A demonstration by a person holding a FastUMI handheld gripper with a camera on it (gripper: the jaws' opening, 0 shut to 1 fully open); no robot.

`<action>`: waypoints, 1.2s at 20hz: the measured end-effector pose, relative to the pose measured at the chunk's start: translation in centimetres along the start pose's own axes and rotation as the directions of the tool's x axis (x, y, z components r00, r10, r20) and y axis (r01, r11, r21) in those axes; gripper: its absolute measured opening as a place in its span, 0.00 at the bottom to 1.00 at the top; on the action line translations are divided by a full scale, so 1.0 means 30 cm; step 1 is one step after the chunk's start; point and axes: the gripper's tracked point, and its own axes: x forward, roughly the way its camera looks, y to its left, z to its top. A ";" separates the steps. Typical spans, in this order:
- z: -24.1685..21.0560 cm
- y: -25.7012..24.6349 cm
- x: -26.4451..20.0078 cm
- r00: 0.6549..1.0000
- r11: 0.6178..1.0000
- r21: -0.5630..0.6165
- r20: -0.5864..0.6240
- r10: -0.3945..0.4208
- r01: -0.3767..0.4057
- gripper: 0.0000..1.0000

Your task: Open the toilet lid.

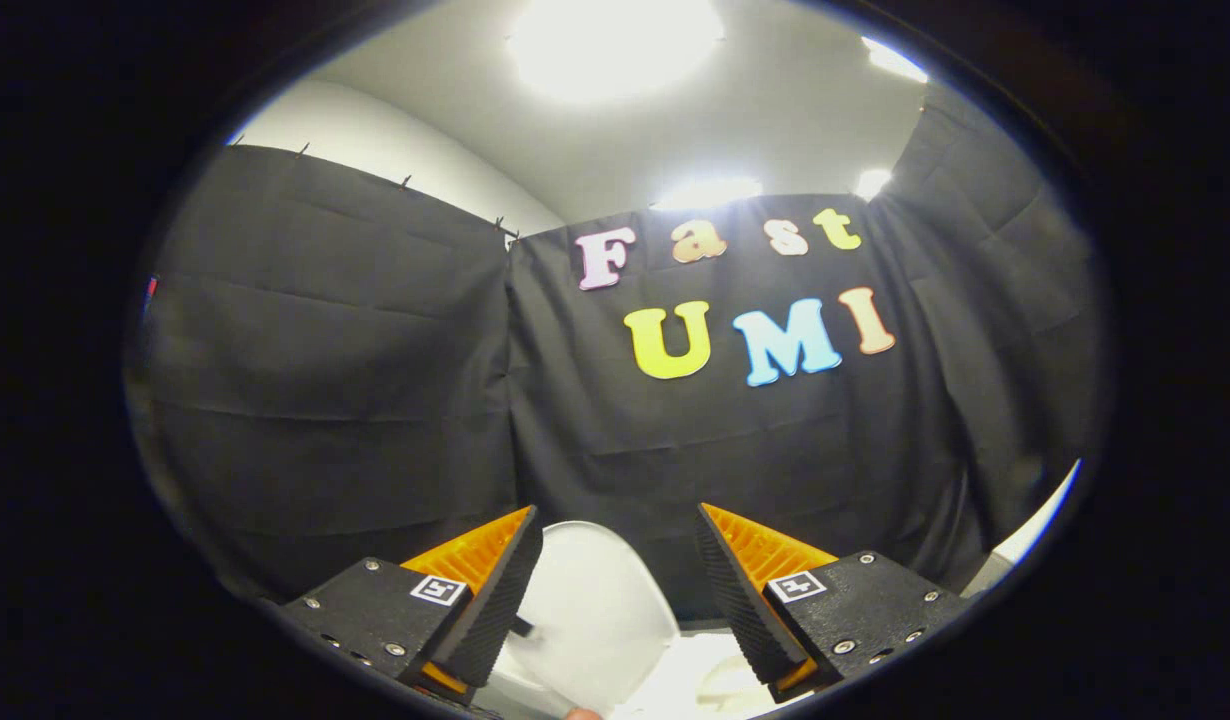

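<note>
Gripper view, looking forward along the jaws. The left finger (495,590) stands at the near edge of the white toilet lid (600,610), its ridged inner face against or just beside that edge; whether it actually touches cannot be told. The lid rises between the two fingers as a rounded white panel, tilted up and leaning away toward the booth's black cloth wall (355,380), so it appears already partly raised from the bowl. The gripper (620,575) has its jaws released: a wide gap separates them, and the right finger (735,590) stands well clear of the lid, with black cloth visible between. Nothing is clamped.

This arrangement suggests a lift by pushing or hooking with a single finger rather than by pinching, the spread jaws leaving room for the lid to swing through. Below the lid and between the fingers, pale white parts of the toilet (715,680) show, too bright to resolve into seat or rim. Beyond the right finger, a light strip (1035,525) meets the cloth. Ceiling lights (615,45) glare above. The task reads as well advanced, the lid not yet fully upright.
</note>
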 end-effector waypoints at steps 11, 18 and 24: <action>0.024 -0.569 -0.151 0.991 0.988 -0.080 -0.002 -0.134 0.133 0.94; 0.012 -0.810 -0.280 0.969 0.965 -0.094 -0.003 -0.248 0.247 0.94; -0.043 -0.915 -0.288 0.965 0.962 -0.084 -0.008 -0.262 0.261 0.94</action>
